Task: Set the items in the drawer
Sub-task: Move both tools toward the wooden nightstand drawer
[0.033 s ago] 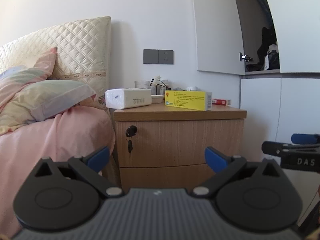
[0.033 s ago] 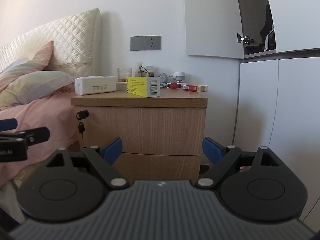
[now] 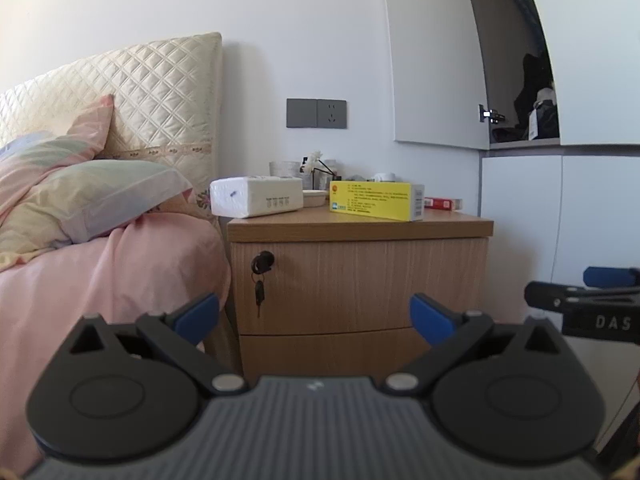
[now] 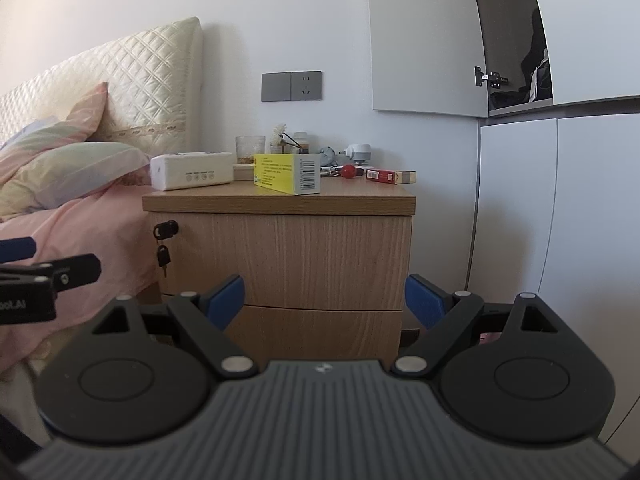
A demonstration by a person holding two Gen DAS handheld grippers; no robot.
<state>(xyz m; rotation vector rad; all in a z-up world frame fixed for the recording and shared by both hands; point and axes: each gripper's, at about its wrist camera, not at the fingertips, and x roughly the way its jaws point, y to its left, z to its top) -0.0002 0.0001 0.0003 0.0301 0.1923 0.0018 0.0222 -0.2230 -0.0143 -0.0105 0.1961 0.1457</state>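
**K:** Drawer status: both fronts of the light wood-grain bedside cabinet (image 3: 360, 280) are closed. Upper drawer (image 4: 288, 258) has a black lock with a key hanging from it (image 4: 165, 236) at its left edge; lower drawer (image 4: 316, 330) sits under the seam. What just changed?

**M:** Nothing I can see. The duplicate frames carry the same timestamp and match, so no motion to report. I'd judge the task isn't started: nothing picked, nothing opened.

**K:** Items?

**M:** All on the cabinet top. Yellow rectangular carton (image 3: 376, 200) near the front edge, white wrapped tissue pack (image 3: 256, 196) to its left, flat red cigarette-style box (image 4: 390, 176) to the right. Small clutter behind: glass, bottles, a red ball. Too small to sort out.

**K:** Tongs?

**M:** Left gripper (image 3: 314, 316): blue-tipped jaws spread wide, holding nothing, touching nothing, well short of the cabinet. Right gripper (image 4: 324, 298): same, wide apart and empty, aimed at the drawer fronts.

**K:** Next?

**M:** Probably open a drawer first. No handle is visible on either front, so the grip point is unclear.
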